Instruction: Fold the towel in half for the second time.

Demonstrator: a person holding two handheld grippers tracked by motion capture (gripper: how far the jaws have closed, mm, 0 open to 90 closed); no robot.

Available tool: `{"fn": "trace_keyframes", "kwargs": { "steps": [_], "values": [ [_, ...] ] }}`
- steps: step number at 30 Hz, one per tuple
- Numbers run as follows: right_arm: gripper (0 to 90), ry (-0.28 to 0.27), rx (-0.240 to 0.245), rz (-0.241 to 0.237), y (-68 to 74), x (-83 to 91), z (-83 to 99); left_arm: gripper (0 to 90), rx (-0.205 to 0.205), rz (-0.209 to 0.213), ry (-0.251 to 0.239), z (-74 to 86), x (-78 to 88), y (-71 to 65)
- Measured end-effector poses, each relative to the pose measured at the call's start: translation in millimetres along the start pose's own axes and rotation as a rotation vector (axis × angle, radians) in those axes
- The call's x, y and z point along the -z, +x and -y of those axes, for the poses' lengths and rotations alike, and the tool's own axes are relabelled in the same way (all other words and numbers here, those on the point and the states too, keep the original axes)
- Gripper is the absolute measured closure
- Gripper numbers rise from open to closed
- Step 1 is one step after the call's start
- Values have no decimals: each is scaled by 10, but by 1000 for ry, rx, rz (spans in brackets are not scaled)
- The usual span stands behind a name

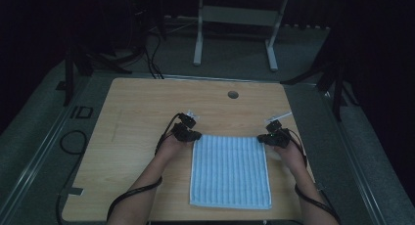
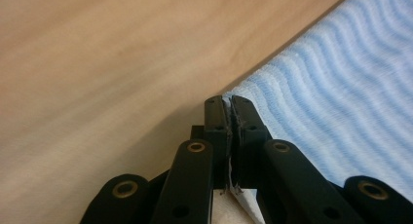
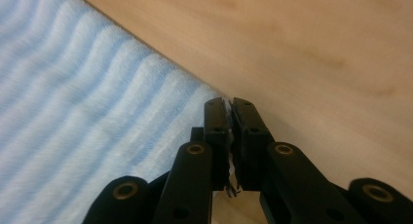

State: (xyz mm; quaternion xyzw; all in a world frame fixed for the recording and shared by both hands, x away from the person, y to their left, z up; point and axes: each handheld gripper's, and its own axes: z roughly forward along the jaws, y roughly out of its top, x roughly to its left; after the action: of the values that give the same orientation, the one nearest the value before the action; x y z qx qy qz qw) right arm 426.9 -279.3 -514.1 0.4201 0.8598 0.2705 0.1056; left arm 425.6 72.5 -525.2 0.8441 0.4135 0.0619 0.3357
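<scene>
Down in the lower middle of the high view, a blue striped towel [image 1: 230, 170] is lying flat on the wooden table [image 1: 137, 117], with the left gripper [image 1: 188, 133] and right gripper [image 1: 273, 138] sitting at its top corners, a cable hole [image 1: 233, 94] above. Left gripper view: jaws are pinching tight on the towel's corner [image 2: 336, 87], bare table [image 2: 107, 73] filling the left. Right gripper view: same deal, jaws clamping the corner [image 3: 92, 117], nothing crowding in.

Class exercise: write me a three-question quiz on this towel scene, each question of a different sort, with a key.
1. True or false: the left gripper is shut on a corner of the blue striped towel.
2. Which corners of the towel do the grippers pinch? A) the far two B) the near two C) one far, one near
3. Fill in: the towel lies flat on a ____ table.

Key: 1 true. 2 A; the right gripper grips the other far corner. 3 wooden.
</scene>
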Motion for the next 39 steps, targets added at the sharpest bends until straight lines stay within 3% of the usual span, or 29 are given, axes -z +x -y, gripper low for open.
{"fn": "trace_keyframes", "kwargs": {
  "steps": [6,10,14,22,25,28,34,37,39],
  "values": [
    [855,-66,26,13,62,207,-220,862,22,-12,-67,-92,264,52],
    [855,-135,45,15,145,433,-303,862,-1,-1,-120,-108,512,-6],
    [855,-189,79,13,270,662,-275,861,-49,20,-158,-45,764,-134],
    [855,-262,152,-4,573,967,55,861,-143,56,-171,260,1019,-429],
    [855,-274,156,-15,674,1027,238,860,-166,60,-190,374,1075,-542],
    [855,-273,158,-32,764,1064,406,860,-204,54,-178,537,1107,-681],
    [854,-268,174,-58,944,1122,699,859,-221,93,-166,822,1123,-855],
    [854,-257,172,-69,980,1111,826,857,-232,83,-149,949,1062,-935],
    [854,-242,168,-89,998,1089,918,855,-226,110,-126,1029,1011,-967]
  ]
}}
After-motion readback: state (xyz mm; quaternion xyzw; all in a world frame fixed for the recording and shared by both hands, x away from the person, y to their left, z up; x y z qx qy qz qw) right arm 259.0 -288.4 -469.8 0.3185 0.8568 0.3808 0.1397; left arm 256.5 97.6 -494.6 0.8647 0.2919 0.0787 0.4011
